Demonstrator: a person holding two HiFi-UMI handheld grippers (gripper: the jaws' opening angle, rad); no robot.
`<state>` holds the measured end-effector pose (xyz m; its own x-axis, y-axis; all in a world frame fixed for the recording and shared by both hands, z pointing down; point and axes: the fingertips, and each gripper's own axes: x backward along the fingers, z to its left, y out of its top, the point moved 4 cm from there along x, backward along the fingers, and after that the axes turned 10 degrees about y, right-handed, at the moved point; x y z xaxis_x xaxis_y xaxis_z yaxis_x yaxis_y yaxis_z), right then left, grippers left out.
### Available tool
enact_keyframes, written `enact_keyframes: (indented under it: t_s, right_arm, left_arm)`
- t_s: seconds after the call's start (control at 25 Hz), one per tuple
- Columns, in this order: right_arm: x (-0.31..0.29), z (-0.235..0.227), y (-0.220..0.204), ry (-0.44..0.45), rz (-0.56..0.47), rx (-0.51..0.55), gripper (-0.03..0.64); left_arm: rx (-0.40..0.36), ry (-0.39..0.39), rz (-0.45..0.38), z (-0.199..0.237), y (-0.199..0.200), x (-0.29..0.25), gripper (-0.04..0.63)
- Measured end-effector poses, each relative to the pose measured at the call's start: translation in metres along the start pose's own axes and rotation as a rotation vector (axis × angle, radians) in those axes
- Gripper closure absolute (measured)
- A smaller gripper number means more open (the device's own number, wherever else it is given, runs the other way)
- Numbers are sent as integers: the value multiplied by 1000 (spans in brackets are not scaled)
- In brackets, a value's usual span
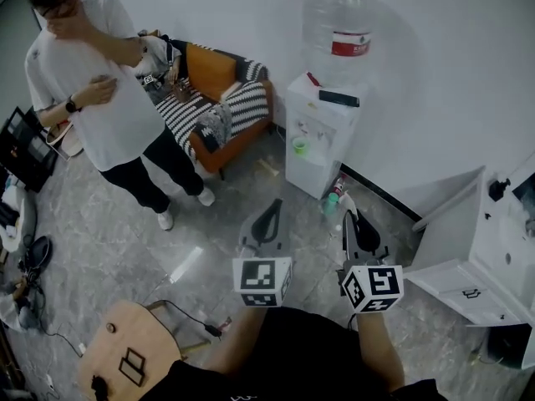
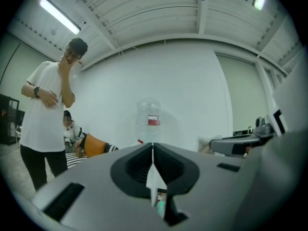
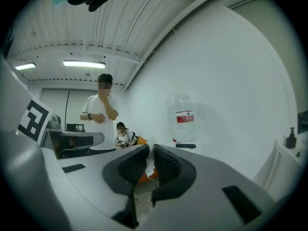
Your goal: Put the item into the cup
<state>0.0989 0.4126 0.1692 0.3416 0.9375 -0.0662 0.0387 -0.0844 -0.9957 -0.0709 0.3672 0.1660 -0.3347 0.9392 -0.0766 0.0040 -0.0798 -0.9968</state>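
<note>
Head view: the green cup (image 1: 300, 146) sits in the water dispenser (image 1: 334, 140), ahead of the left gripper (image 1: 269, 213), the nearer one. It and the right gripper (image 1: 352, 221) are pinched closed, empty. I can't spot the item.

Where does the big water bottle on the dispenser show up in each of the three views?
Head view: the water bottle is at the top, right of centre, on the white dispenser.
Left gripper view: the bottle is at the centre, against the white wall.
Right gripper view: the bottle is just right of centre.
Shared landmark: the standing person in a white T-shirt, left of the bottle in every view.
</note>
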Motion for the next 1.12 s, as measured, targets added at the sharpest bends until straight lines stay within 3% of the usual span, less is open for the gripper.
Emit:
enact_keyframes:
  t_s: [0.44,0.84,1.12]
  right_arm:
    - [-145,-49,-7,-64,65,-104,572]
    - [-277,-68,16,-43,90,-41,572]
    - [-337,-68,26,-16,108,1,572]
  left_arm:
    - [-70,-181,144,23,-5,-150,578]
    - [-23,-201,159,79,1,-264,578]
    - [26,-160,169,123,-1,-308,578]
